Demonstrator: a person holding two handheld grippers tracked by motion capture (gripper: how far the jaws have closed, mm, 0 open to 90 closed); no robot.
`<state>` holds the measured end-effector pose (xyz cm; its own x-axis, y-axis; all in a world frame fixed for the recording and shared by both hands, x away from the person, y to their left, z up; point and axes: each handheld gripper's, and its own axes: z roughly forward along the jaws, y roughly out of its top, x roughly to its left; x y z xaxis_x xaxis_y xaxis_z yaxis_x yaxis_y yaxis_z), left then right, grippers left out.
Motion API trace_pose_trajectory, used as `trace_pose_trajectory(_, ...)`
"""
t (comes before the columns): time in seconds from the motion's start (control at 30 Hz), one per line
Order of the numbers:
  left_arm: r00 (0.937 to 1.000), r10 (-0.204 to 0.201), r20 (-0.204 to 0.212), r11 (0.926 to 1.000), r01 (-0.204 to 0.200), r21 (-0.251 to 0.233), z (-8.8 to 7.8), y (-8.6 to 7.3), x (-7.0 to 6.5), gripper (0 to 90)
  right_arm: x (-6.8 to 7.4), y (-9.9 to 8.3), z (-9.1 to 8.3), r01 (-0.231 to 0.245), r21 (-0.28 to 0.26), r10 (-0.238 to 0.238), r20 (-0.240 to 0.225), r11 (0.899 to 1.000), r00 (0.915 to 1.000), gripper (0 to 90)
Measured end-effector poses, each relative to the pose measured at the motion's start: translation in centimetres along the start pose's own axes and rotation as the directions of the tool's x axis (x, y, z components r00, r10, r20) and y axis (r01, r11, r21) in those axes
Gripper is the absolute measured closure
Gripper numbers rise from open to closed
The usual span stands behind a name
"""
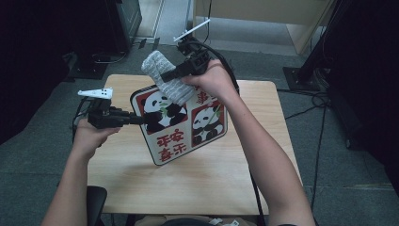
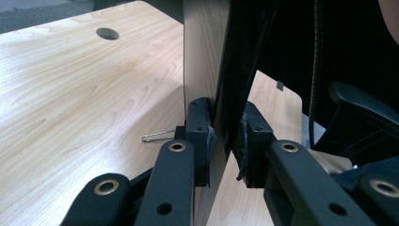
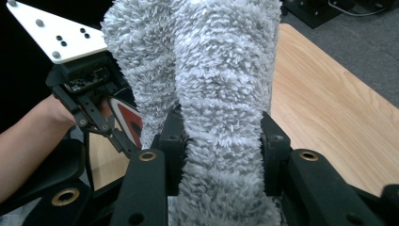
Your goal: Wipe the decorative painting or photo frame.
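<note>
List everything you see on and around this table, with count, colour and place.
panda board: one, white and red with black-and-white pandas, held tilted above the table's middle
cloth: one, grey and fluffy, against the board's upper edge
table: one, light wood, centre
paper clip: one, silver, on the tabletop
chair: one, black, beside the table
left gripper: one, black, jaws shut on the board's left edge
right gripper: one, black, jaws shut on the cloth
</note>
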<state>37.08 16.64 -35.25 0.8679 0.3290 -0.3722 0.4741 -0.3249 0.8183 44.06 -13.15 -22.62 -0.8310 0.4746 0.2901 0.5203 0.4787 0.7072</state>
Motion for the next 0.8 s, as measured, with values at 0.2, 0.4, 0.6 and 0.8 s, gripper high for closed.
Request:
trace_pose_trajectory(0.2,1.0,0.0,0.003,1.0,0.0,0.0,0.0,0.0,0.0,78.0,-0.4,-0.3,-0.5,0.004,-0.012,-0.004,0.01,1.0,0.9999,63.4)
trace_pose_trajectory(0.4,1.0,0.0,0.002,1.0,0.0,0.001,0.0,0.0,0.0,78.0,-0.9,-0.5,-0.9,-0.002,-0.014,0.002,0.018,1.0,0.9998,63.4)
trace_pose_trajectory(0.6,1.0,-0.001,0.002,1.0,0.001,0.0,0.0,0.0,0.0,78.1,-1.3,-0.7,-1.2,-0.007,-0.015,0.008,0.026,1.0,0.9996,63.4)
trace_pose_trajectory(0.8,1.0,0.0,0.002,1.0,0.0,0.0,0.0,0.0,0.1,78.1,-1.8,-0.8,-1.6,-0.017,-0.017,0.018,0.031,1.0,0.9994,63.4)
